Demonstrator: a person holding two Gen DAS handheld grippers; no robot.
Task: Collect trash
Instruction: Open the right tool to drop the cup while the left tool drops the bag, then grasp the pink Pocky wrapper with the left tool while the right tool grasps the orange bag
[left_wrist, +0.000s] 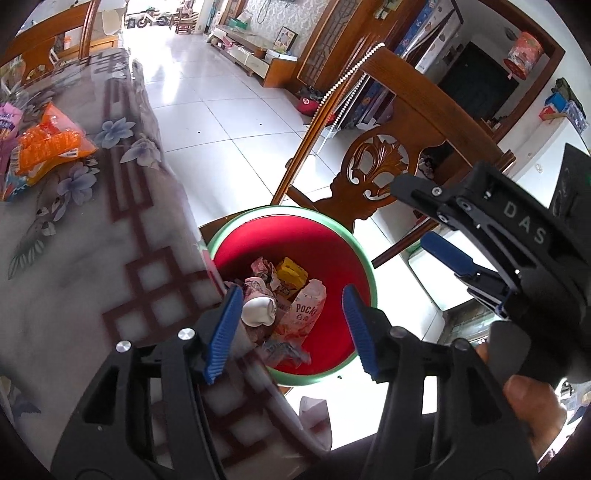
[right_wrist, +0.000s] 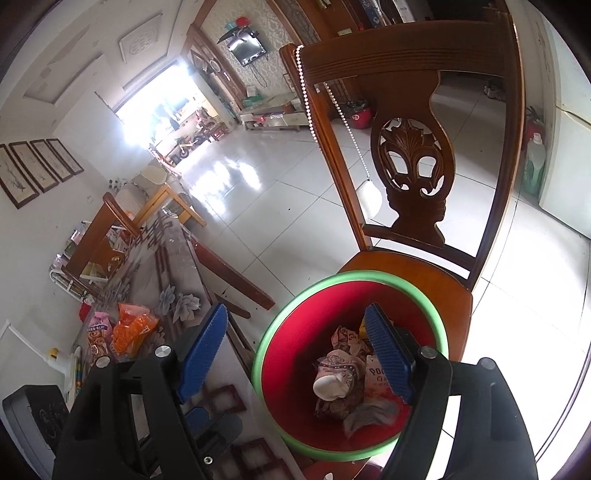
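A red bin with a green rim (left_wrist: 280, 212) (right_wrist: 369, 275) stands on a wooden chair seat beside the table. In it lie a crumpled white wad (left_wrist: 258, 312) (right_wrist: 327, 387), a pink Pocky packet (left_wrist: 306, 314), a yellow packet (left_wrist: 291, 273) and other wrappers. My left gripper (left_wrist: 291, 332) hangs open over the bin's near side with nothing between its blue pads. My right gripper (right_wrist: 295, 354) is open too, straddling the bin's rim, and holds nothing. It also shows at the right of the left wrist view as a black gripper body (left_wrist: 517, 229). An orange snack packet (left_wrist: 48, 144) (right_wrist: 133, 332) and a pink packet (right_wrist: 98, 332) lie on the table.
The table (left_wrist: 74, 277) has a flowered cloth under glass, and its edge runs right beside the bin. The carved chair back (right_wrist: 406, 158), with a bead string hanging on it, rises behind the bin. A hand (left_wrist: 532, 406) grips the right tool. White tiled floor lies beyond.
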